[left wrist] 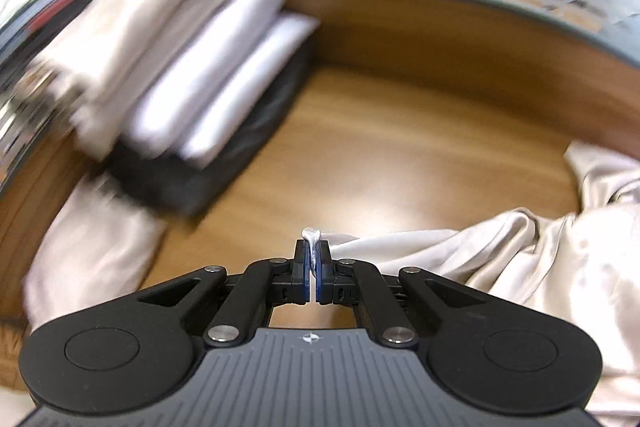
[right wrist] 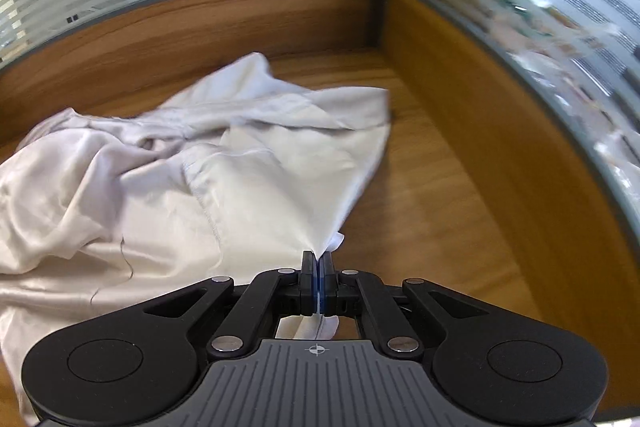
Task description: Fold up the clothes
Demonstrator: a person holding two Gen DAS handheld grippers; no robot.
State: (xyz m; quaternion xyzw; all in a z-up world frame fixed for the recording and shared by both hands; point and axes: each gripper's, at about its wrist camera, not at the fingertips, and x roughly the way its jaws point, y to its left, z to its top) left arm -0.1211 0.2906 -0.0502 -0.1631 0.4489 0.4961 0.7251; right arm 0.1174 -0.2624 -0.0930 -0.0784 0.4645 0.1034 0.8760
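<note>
Left wrist view: the left gripper has its jaws clenched on an edge of the cream satin garment, which trails right across the wooden table. A blurred stack of folded clothes sits far left.

Right wrist view: the right gripper has its jaws clenched on another edge of the garment, which lies crumpled on the table to the left.

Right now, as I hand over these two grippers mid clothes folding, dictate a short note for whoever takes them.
Left gripper: shut on an edge of the cream satin garment.
Right gripper: shut on another edge of the same garment.
The garment lies crumpled and unfolded on the wooden desk.
Done: a stack of folded clothes sits at the left of the desk.
Left: spread this garment flat, fold it, probably add it to the stack.
</note>
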